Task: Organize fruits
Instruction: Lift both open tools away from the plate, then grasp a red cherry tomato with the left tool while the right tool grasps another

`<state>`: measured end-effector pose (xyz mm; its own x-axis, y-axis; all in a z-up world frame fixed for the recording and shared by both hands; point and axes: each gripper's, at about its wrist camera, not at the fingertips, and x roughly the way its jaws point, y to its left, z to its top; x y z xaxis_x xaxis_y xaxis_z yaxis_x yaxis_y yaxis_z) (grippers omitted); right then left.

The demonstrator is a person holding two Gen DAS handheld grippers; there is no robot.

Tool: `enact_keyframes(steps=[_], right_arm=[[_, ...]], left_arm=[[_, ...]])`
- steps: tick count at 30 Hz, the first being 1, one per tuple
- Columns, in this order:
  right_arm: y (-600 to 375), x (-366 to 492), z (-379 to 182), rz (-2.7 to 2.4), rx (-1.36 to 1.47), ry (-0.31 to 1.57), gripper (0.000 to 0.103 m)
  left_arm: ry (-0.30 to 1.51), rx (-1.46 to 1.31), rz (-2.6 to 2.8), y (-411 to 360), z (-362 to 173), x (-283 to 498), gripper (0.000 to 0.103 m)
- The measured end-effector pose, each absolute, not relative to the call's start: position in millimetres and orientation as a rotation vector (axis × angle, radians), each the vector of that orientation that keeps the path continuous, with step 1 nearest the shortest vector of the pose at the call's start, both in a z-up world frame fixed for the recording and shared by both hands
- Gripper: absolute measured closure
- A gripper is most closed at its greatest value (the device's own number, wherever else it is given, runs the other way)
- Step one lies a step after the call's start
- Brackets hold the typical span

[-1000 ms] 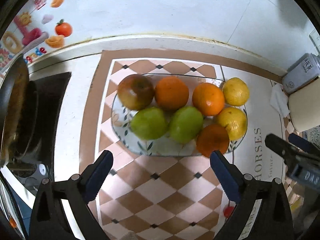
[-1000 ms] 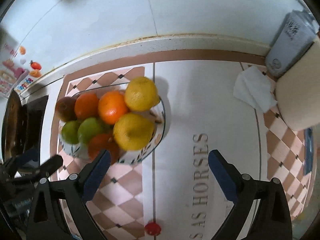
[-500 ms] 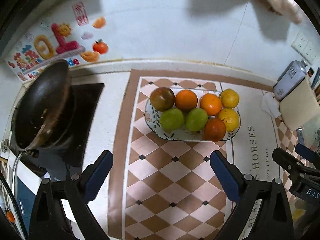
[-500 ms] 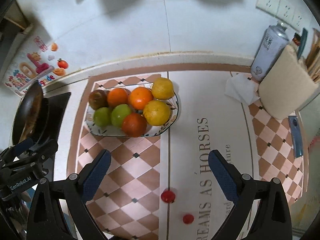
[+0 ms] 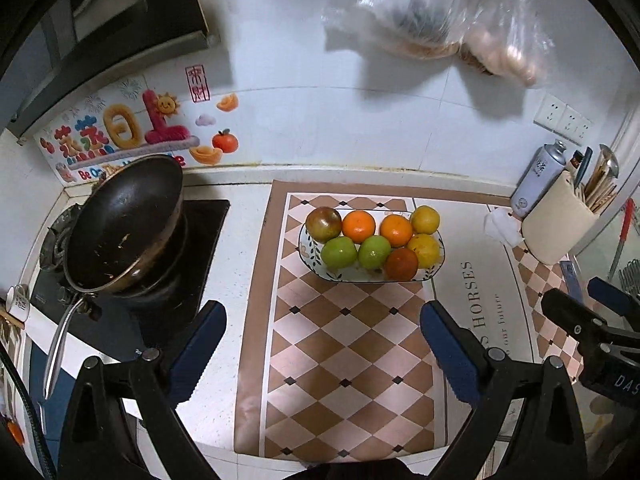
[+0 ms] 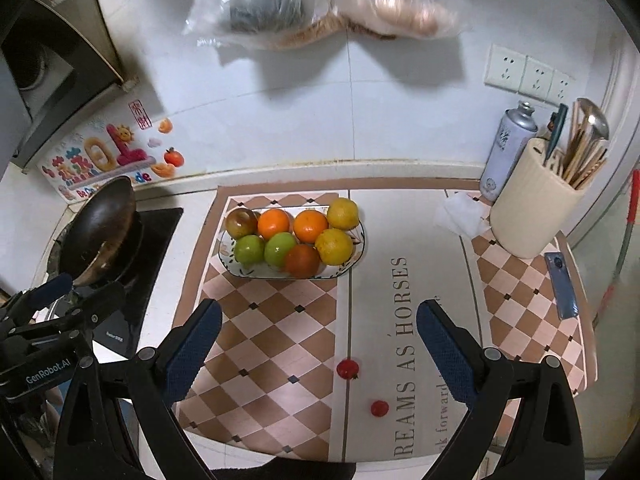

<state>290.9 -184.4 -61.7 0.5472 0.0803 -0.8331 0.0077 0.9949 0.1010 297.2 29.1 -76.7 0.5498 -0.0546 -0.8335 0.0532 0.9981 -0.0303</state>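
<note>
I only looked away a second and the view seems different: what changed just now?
Both grippers, left and right, pulled back and up from the fruit plate, so the wok, utensil holder and hanging bags came into view. Nothing was grabbed or released. The jaws stayed open, and all eight fruits stayed put.

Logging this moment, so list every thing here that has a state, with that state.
left gripper: open, empty.
right gripper: open, empty.
fruit dish: full, eight fruits.
pan: tilted on stove.
utensil holder: upright, filled.
spray can: upright.
</note>
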Motion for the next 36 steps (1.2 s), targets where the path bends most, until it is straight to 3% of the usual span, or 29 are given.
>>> enact_keyframes(steps=[19,23,29,32,34,36], right_arm=[[-195.5,273.7,-51.4,0.059,0.167,0.971,0.003],[-216.3,285.0,-80.0,0.061,0.240,1.033,0.003],[-253.9,297.1,-177.9,0.008,0.299,1.208,0.003],[-267.2,292.9,-238.3,-0.011,0.326,1.318,0.016],[-271.8,285.5,-269.7,-0.017,0.350,1.378,0.034],[-274.0,277.8,-301.7,-0.007,0.383,1.438,0.042]], left_arm=[[0.984,0.027,-0.103,8.4,-73.2,285.2,0.004],[1.017,0.080,-0.101,-9.4,-91.8,298.8,0.000],[1.121,0.215,-0.102,-49.8,-155.8,323.5,0.000],[1.201,0.272,-0.121,-70.2,-194.1,331.9,0.000],[1.261,0.283,-0.146,-79.8,-214.6,336.6,0.000],[1.335,0.298,-0.180,-91.9,-238.8,340.1,0.000]])
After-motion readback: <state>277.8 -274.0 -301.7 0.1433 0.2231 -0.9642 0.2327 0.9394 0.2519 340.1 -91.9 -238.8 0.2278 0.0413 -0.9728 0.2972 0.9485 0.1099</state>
